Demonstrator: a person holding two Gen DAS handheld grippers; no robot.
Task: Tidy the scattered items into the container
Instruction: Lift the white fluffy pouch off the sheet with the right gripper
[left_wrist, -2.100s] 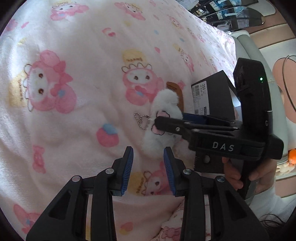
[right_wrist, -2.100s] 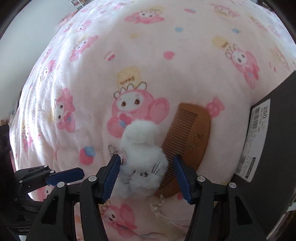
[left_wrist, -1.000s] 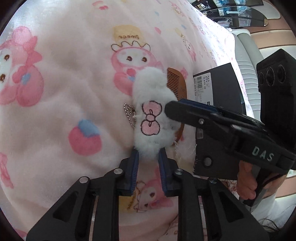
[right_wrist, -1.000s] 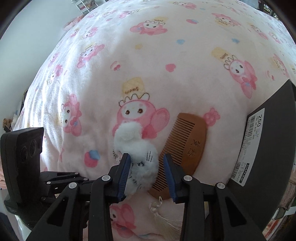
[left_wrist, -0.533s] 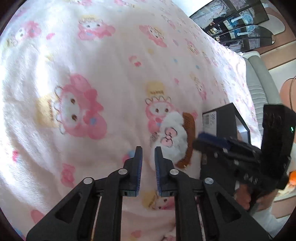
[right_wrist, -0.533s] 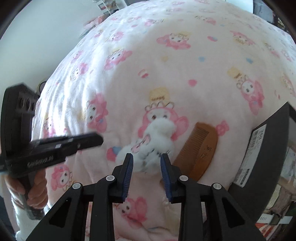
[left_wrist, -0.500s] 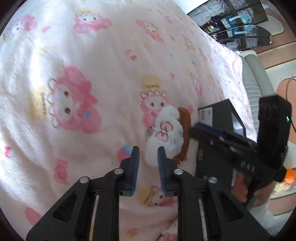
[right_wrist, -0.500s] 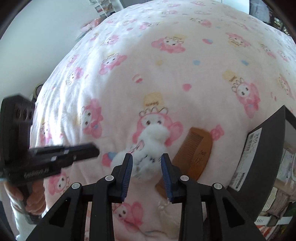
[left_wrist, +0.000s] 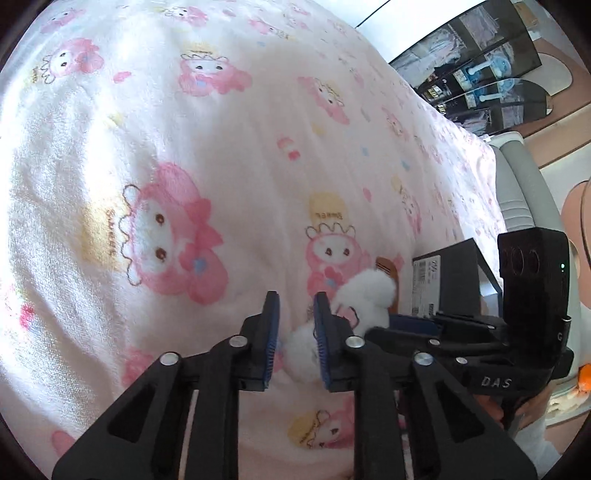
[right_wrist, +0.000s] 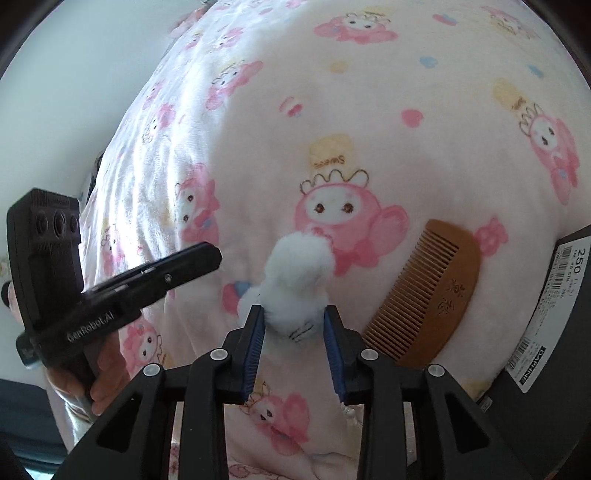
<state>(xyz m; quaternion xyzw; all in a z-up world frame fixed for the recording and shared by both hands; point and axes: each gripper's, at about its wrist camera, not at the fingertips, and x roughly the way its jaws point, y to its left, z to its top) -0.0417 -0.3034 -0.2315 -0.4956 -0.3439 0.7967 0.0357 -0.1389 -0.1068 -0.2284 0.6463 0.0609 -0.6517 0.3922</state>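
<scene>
A white fluffy plush charm (right_wrist: 295, 280) sits between the blue pads of my right gripper (right_wrist: 294, 325), which is shut on it above the pink blanket. It also shows in the left wrist view (left_wrist: 364, 299), held by the right gripper (left_wrist: 399, 325). My left gripper (left_wrist: 295, 321) hangs to the left of the plush with a narrow gap between its pads and nothing gripped. A brown wooden comb (right_wrist: 428, 291) lies on the blanket right of the plush. The black box (right_wrist: 554, 325) stands at the right edge; it also shows in the left wrist view (left_wrist: 450, 280).
The bed is covered by a pink cartoon-print blanket (left_wrist: 184, 184). A grey headboard (left_wrist: 524, 192) and dark shelves (left_wrist: 480, 55) lie beyond it. A white tassel (right_wrist: 351, 413) lies near the comb's lower end.
The left gripper let go of the plush and pulled back to the left. The right gripper closed on the plush and lifted it slightly off the blanket, away from the comb.
</scene>
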